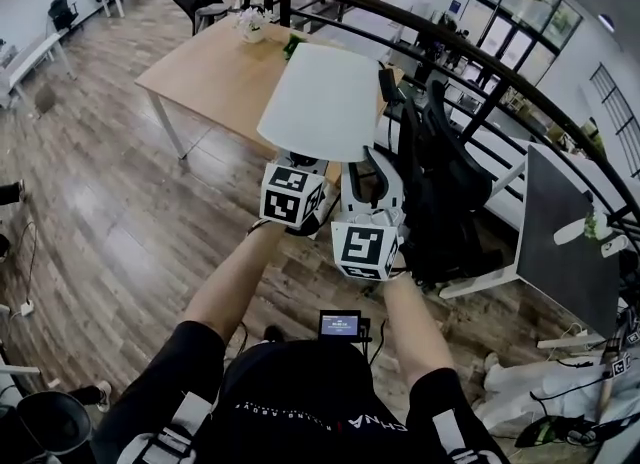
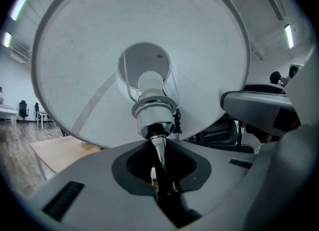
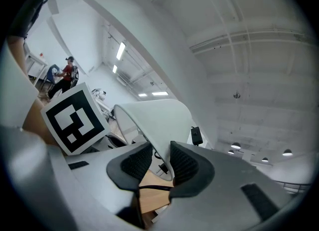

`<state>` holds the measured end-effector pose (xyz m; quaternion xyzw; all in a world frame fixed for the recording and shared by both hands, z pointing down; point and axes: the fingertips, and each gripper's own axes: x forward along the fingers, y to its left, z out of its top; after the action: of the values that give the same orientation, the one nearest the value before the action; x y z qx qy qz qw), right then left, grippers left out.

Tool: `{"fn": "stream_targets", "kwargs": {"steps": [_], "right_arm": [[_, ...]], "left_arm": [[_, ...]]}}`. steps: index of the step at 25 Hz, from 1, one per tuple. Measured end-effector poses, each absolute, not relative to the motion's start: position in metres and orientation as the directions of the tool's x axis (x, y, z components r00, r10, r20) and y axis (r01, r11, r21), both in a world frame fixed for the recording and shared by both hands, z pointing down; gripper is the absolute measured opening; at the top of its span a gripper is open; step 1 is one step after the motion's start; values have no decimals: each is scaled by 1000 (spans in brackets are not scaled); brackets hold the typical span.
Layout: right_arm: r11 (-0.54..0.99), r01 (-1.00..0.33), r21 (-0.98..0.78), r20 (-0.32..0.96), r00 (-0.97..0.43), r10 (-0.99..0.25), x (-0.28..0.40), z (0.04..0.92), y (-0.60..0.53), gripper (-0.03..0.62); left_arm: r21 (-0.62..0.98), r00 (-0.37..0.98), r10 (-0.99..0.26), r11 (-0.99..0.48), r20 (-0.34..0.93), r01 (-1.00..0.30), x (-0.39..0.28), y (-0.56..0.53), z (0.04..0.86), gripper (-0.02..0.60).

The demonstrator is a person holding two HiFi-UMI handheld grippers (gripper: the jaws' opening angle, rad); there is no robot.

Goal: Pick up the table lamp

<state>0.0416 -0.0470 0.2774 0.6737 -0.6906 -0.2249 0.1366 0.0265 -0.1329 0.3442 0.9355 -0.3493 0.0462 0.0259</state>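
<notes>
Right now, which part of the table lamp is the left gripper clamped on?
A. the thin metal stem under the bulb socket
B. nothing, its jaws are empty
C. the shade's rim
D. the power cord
A: the left gripper is shut on the thin metal stem of the table lamp, just below its bulb socket and white shade.

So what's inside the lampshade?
A white bulb in a shiny socket, with thin wire holding the shade. The stem below runs into the left gripper, so the base is hidden.
</notes>
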Motion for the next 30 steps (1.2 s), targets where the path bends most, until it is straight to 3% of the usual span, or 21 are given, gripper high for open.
{"fn": "stream_targets", "kwargs": {"steps": [30], "right_arm": [[-1,-868,496,-114,-64,-991,49,278,-42,129]], "left_arm": [[-21,732,-673,-738,104,-675,31,-130,342,60]]}}
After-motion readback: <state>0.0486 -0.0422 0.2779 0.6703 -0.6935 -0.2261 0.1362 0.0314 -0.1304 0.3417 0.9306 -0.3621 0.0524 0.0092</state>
